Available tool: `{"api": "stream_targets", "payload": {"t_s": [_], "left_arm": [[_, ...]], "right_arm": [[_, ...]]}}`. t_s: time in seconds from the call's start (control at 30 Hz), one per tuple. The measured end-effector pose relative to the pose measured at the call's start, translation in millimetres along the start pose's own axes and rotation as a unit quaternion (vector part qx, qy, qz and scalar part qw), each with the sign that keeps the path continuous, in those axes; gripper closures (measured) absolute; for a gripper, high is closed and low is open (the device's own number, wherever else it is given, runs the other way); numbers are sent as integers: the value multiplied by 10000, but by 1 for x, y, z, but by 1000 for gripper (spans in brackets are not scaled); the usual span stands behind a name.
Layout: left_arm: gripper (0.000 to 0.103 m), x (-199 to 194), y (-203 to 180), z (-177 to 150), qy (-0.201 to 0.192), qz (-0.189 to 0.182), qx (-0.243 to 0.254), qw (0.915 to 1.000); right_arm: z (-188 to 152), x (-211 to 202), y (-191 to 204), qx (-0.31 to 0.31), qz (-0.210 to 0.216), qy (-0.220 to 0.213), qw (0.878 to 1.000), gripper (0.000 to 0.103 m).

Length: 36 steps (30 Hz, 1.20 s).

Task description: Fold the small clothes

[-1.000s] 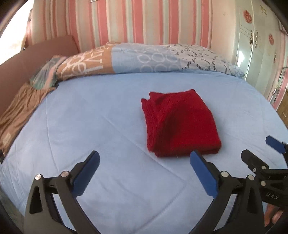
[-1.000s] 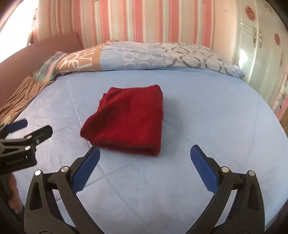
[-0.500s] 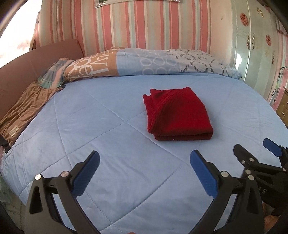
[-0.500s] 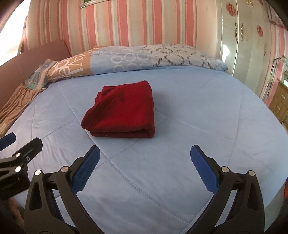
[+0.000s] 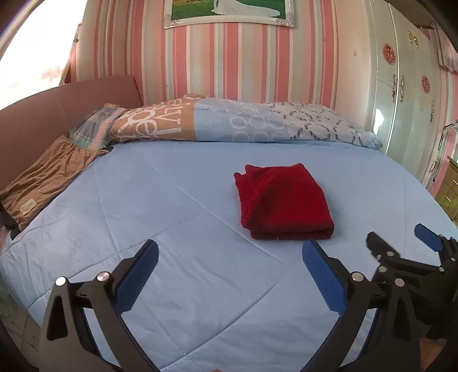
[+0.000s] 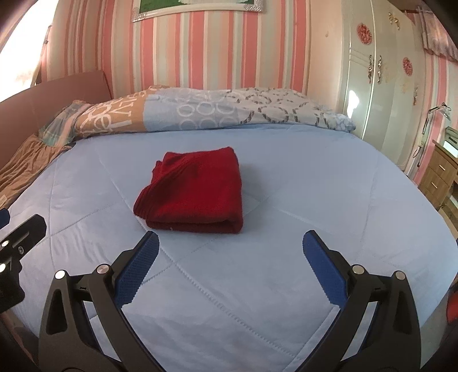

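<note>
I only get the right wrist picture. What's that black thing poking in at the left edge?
Observer: That's the left hand-held gripper. Its own camera shows it wide open, holding nothing.
Visitor: And the brown cloth at the far left?
Observer: The brown cloth has a small pale label near its front end.
Visitor: What's in the picture on the wall?
Observer: The picture shows something white, like a long dress, on green grass.

Large white letters run across the tan band of the patterned duvet (image 5: 160,126), far beyond the left gripper (image 5: 229,257), seen inverted and partly folded; no whole word can be read; the small tag on the brown cloth (image 5: 28,204) is illegible.
</note>
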<state>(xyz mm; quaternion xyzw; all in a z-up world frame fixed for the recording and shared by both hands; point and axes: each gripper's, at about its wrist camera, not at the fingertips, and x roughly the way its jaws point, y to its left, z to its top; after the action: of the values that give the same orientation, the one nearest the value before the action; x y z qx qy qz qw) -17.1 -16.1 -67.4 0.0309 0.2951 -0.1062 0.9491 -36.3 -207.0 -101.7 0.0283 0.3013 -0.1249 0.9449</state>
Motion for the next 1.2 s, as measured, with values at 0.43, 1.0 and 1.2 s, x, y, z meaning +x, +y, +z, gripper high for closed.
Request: {"api": "stream_targets", "payload": {"t_s": [0.43,1.0,1.2], "left_arm": [[2,1,10,4,-33,212,88,9997],[2,3,25,3,-98,339,132,9993],[2,4,27,2,-122,325,157,9993]], "right_arm": [[9,-24,-11,17,-16,-302,9995,3],[8,-35,-7,57,216,-350,9991,3],[8,-36,-7,67,229,-361,9991,3]]}}
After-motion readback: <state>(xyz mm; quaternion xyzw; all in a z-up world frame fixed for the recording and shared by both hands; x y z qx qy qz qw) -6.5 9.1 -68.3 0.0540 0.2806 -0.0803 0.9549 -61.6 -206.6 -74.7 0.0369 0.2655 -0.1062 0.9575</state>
